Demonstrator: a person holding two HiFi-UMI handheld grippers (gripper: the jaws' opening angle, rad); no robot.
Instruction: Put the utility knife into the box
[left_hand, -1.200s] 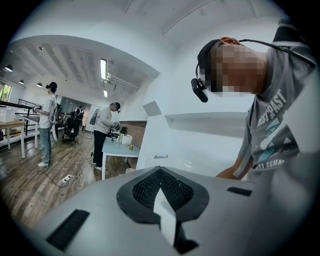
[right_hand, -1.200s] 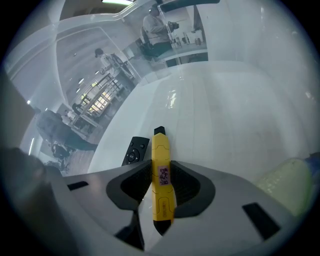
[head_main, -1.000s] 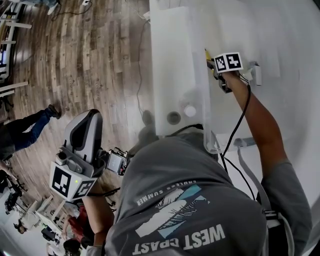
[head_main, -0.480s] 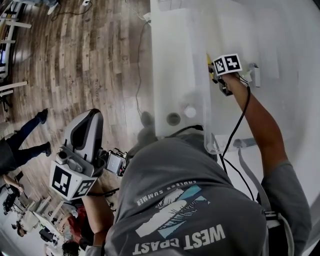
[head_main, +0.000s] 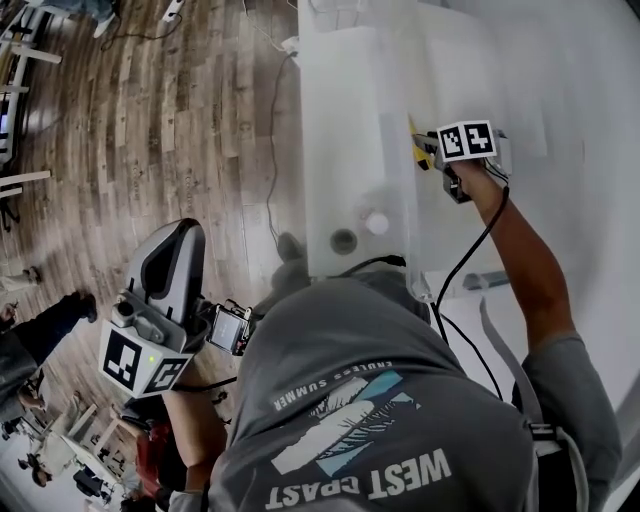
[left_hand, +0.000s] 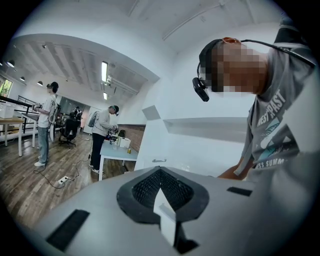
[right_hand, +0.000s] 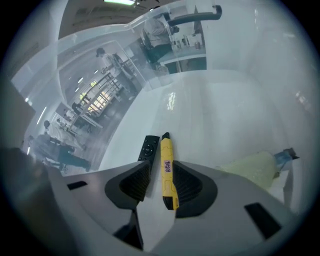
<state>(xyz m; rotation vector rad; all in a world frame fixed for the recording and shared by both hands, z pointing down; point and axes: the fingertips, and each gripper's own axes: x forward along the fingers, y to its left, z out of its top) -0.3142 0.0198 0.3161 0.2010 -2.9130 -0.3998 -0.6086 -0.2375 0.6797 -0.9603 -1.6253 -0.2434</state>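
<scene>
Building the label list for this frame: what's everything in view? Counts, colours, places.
utility knife: 1, yellow, flat on the white surface by the box's clear wall
remote control: 1, black, just left of the knife in the right gripper view
box: 1, clear plastic, on the table
table: 1, white
round things: 2, one dark, one white, at the box's near end; unidentifiable
pale lump: 1, yellowish, right of the knife; unclear
floor: wood planks, left of the table
bystanders: at least 2, standing, left gripper view
right gripper: fingers apart, just been opening; knife between them, unpinched
left gripper: fingers together, empty, over the floor
</scene>
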